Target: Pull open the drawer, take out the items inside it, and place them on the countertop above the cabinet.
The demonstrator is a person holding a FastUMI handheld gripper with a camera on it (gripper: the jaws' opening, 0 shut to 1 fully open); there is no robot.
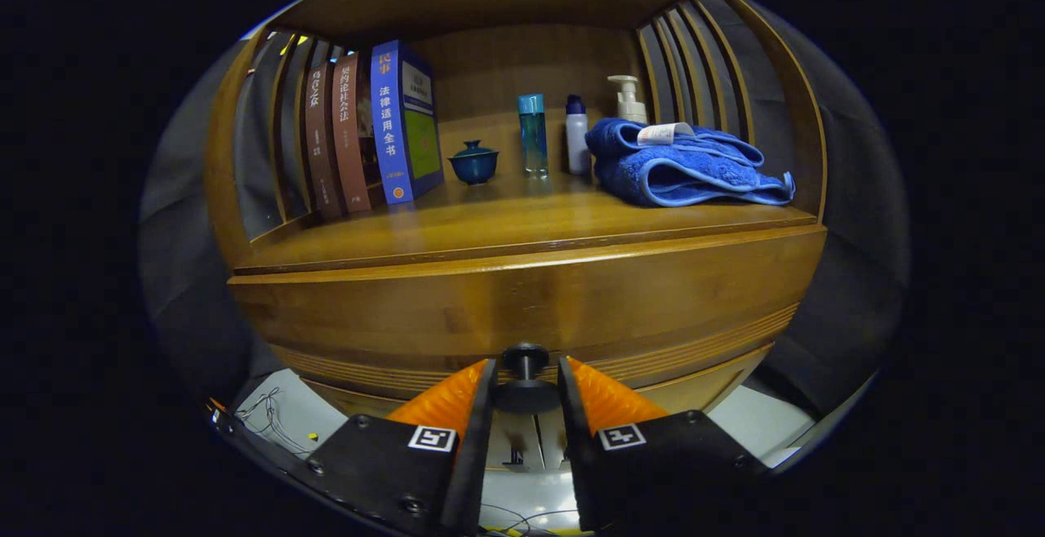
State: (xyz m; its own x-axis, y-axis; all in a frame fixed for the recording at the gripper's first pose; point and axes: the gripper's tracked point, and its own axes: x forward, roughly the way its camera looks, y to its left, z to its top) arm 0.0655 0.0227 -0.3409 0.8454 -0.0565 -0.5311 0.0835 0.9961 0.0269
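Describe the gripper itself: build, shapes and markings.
The gripper has two wedge-shaped, ribbed fingers tapering forward. Each is mounted on a black block fastened with screws and bearing a square black-and-white tag. Thin wires trail below.

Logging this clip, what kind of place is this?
Likely a staged home booth: a wooden cabinet whose countertop holds books, toiletry bottles and a blue towel. The gripper grips the drawer knob.

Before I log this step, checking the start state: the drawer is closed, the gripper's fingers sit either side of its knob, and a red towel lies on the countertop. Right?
Not quite: the towel is blue. The gripper view shows the rest, drawer closed, gripper around the knob.
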